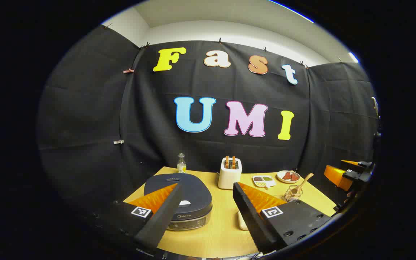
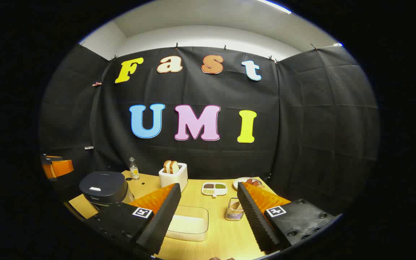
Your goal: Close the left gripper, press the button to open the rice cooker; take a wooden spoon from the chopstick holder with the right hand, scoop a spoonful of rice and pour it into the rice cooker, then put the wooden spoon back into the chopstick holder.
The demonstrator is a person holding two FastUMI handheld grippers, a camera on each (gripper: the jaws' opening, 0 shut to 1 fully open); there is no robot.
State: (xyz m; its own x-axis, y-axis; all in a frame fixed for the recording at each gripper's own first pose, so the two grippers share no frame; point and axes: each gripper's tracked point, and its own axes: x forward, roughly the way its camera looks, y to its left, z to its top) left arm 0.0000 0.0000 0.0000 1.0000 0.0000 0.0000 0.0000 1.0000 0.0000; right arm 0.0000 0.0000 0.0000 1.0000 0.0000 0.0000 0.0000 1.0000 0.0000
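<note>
The dark rice cooker (image 1: pixel 179 196) sits at the table's left with its lid down and a pale button (image 1: pixel 184 203) at the lid's front. My left gripper (image 1: pixel 206 185) hovers open just in front of it, its left finger over the lid. A wire chopstick holder (image 1: pixel 293 194) to the right holds a wooden spoon (image 1: pixel 304 181). In the right gripper view, my right gripper (image 2: pixel 208 185) is open and empty above a clear box of rice (image 2: pixel 190 221), with the chopstick holder (image 2: pixel 234 210) just right of the box. The rice cooker (image 2: pixel 103 187) stands at the left.
At the back of the wooden table (image 2: pixel 226 234) stand a white toaster (image 1: pixel 229 174) with bread, a small bottle (image 1: pixel 181 164), a divided dish (image 1: pixel 264 180) and a plate (image 1: pixel 288 176). The right gripper (image 1: pixel 345 172) shows at the far right edge, the left gripper (image 2: pixel 58 168) at the far left edge.
</note>
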